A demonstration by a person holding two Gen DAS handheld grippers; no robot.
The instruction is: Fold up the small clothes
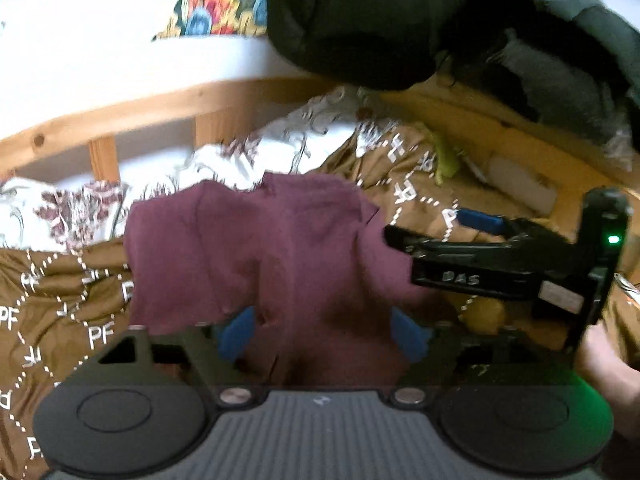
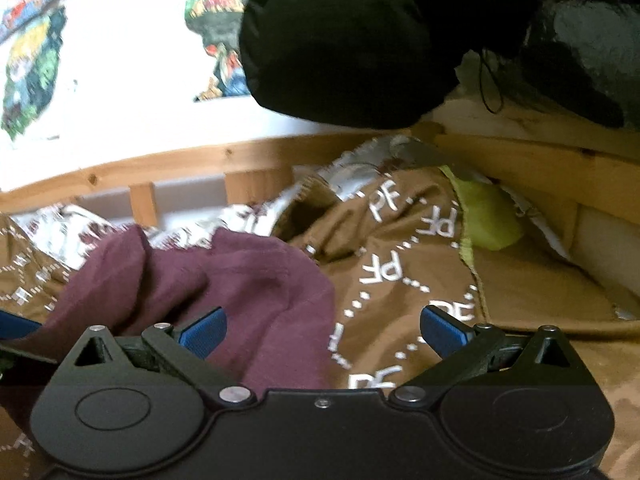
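Both fingers wide, nothing held: maroon garment (image 1: 260,256) bunched on brown bedspread (image 1: 60,300), next pinch may snag bedspread too

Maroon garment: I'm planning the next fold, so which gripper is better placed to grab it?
Left, probably. The left gripper has open jaws straddling the maroon garment. The right gripper is also open, but faces mostly brown bedding, with the garment off to its left.
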